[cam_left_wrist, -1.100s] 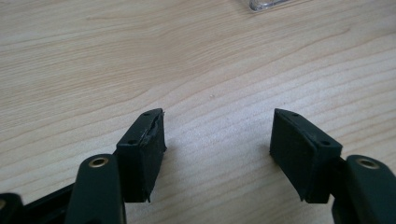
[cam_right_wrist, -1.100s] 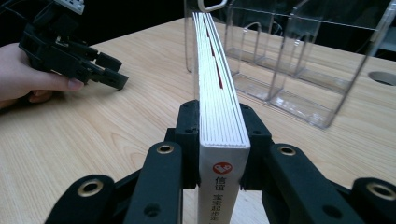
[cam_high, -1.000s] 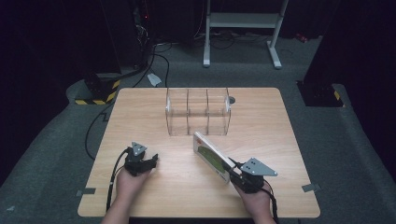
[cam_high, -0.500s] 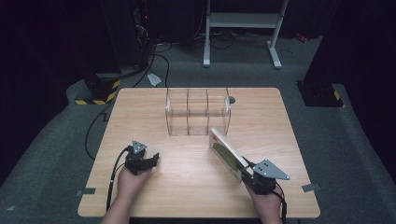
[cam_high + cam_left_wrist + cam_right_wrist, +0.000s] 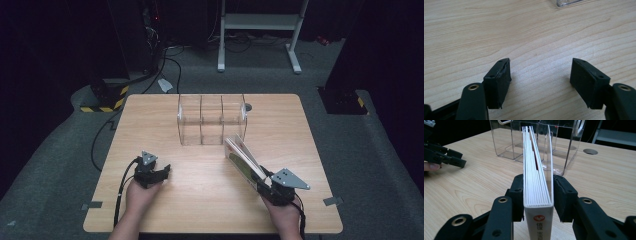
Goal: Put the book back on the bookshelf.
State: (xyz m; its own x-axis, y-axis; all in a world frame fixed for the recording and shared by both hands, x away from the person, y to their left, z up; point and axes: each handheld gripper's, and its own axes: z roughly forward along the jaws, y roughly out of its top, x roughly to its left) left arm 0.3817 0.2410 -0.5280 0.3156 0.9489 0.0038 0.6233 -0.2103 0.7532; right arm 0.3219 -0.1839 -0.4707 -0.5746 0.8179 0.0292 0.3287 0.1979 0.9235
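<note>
A white book (image 5: pixel 244 159) with a green cover rests spine down on the wooden table (image 5: pixel 200 205), slanting from my right gripper (image 5: pixel 263 181) toward the clear box. In the right gripper view the book (image 5: pixel 536 167) stands between the jaws with its pages fanned. The jaws have just been opening, though both pads still lie against the covers. My left gripper (image 5: pixel 162 171) rests on the table at the left. It is open (image 5: pixel 540 75), with nothing but bare wood between its pads.
A clear plastic box (image 5: pixel 211 120) with three compartments stands at the middle back of the table, its corner (image 5: pixel 564 147) just beyond the book's far end. A round hole (image 5: pixel 248 107) sits behind it. Cables and a metal stand lie on the floor beyond.
The right gripper and book have shifted right and toward the near edge, and the book has come down onto the table. The left gripper has not moved.
</note>
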